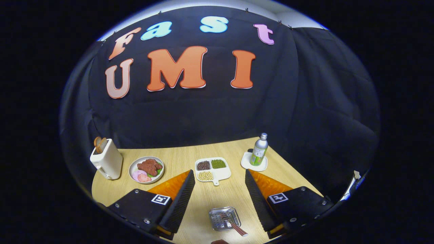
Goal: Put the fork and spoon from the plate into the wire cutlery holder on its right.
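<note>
Table (pixel 234 196): toaster (pixel 106 159), bottle (pixel 259 149), jaws apart.

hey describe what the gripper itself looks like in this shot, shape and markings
The gripper has two long wedge-shaped fingers with ribbed, textured inner faces. Each is mounted on a flat black block with rounded corners and small silver screws. Each block carries a square black-and-white tag, and an orange panel shows behind each finger. No cables or sleeve are visible. The fingers stand wide apart.
</note>
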Demonstrator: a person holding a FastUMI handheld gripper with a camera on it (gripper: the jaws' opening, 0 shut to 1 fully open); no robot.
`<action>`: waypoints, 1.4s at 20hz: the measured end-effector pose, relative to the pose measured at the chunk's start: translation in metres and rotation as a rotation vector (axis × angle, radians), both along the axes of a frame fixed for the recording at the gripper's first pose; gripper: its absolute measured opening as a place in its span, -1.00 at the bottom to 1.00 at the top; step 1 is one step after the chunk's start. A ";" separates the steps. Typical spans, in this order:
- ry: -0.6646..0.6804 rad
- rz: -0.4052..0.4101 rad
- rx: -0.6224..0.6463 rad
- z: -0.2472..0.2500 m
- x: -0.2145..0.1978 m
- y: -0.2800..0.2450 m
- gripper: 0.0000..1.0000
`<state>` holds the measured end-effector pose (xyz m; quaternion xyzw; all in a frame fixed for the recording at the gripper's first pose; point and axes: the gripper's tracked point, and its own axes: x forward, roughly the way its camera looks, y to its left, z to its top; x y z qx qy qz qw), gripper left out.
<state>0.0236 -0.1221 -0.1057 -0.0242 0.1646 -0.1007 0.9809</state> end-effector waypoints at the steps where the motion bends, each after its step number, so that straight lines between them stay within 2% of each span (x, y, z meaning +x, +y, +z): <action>1: -0.032 0.001 -0.015 0.007 0.000 0.005 0.79; 4: -0.086 0.016 -0.015 0.017 -0.001 0.029 0.80; 9: -0.090 0.078 0.005 0.008 -0.004 0.083 0.80; 16: -0.042 0.229 0.007 -0.014 -0.010 0.184 0.79; 19: 0.060 0.298 0.023 -0.044 -0.019 0.227 0.80; 22: 0.264 0.357 0.043 -0.100 -0.033 0.261 0.80; 24: 0.398 0.361 0.046 -0.135 -0.047 0.275 0.81; 28: 0.547 0.357 0.040 -0.180 -0.073 0.292 0.81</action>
